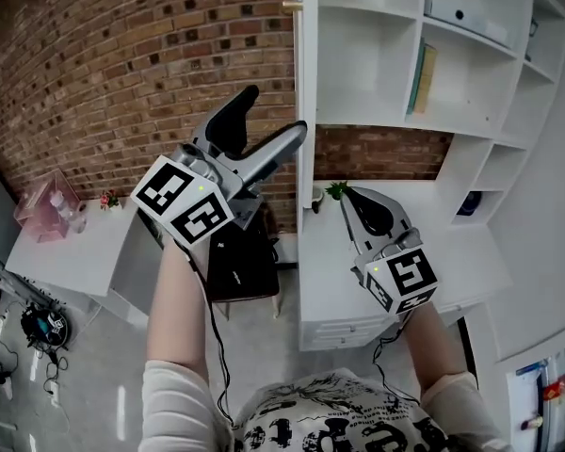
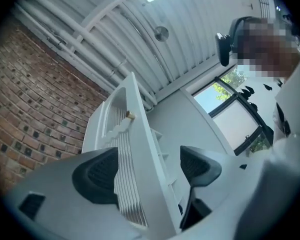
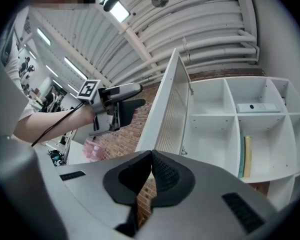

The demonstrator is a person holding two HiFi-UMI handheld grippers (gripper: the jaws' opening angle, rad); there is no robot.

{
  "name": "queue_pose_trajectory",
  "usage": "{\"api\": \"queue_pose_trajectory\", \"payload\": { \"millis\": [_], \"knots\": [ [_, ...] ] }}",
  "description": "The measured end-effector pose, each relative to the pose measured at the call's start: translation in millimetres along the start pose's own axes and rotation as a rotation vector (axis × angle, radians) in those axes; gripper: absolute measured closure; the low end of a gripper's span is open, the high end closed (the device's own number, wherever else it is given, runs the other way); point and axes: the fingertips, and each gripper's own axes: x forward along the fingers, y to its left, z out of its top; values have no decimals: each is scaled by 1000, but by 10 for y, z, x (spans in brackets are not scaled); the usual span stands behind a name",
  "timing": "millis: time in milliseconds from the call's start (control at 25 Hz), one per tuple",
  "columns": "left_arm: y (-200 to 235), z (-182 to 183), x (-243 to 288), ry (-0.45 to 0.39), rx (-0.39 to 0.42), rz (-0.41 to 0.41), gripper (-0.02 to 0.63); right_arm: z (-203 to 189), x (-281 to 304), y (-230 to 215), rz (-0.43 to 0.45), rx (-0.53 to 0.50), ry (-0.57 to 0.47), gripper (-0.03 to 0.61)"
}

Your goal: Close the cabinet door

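Brick wall [image 1: 94, 73], open cabinet door [image 1: 306, 92]; left gripper [image 1: 275, 113] spread at its edge, right gripper [image 1: 353, 201] clenched.

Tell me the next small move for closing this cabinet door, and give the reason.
Probably close the left gripper on the free edge of the cabinet door, ready to swing it shut. Its jaws stand apart with that edge showing between them, and the door stands wide open, edge-on to the shelves. The right gripper is shut, empty and off the door.
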Motion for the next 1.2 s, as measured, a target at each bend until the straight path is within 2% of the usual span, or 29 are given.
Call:
{"api": "queue_pose_trajectory", "payload": {
  "millis": [120, 280, 440, 560, 760, 840, 1000, 1080, 1200],
  "knots": [
    [193, 285, 138, -67, -52, -39, 221, 164, 107, -46, 10, -16, -36, 563],
    [367, 488, 322, -129, -155, -97, 221, 238, 165, -75, 24, -25, -72, 563],
    [699, 644, 508, -145, -230, -67, 222, 252, 264, -101, 46, 43, -101, 563],
    [856, 739, 624, -187, -304, -57, 226, 251, 296, -166, 29, 31, -110, 563],
    [756, 823, 816, -163, -255, -146, 265, 255, 318, -286, 2, 17, -120, 563],
    [729, 790, 895, -130, -248, -156, 377, 249, 317, -340, -12, 17, -119, 563],
    [692, 692, 947, -81, -256, -181, 396, 244, 289, -379, -32, 17, -120, 563],
    [631, 702, 943, -93, -246, -234, 440, 207, 286, -391, -42, 12, -111, 563],
    [536, 720, 961, -85, -181, -293, 518, 126, 297, -429, -58, 11, -93, 563]
  ]
}}
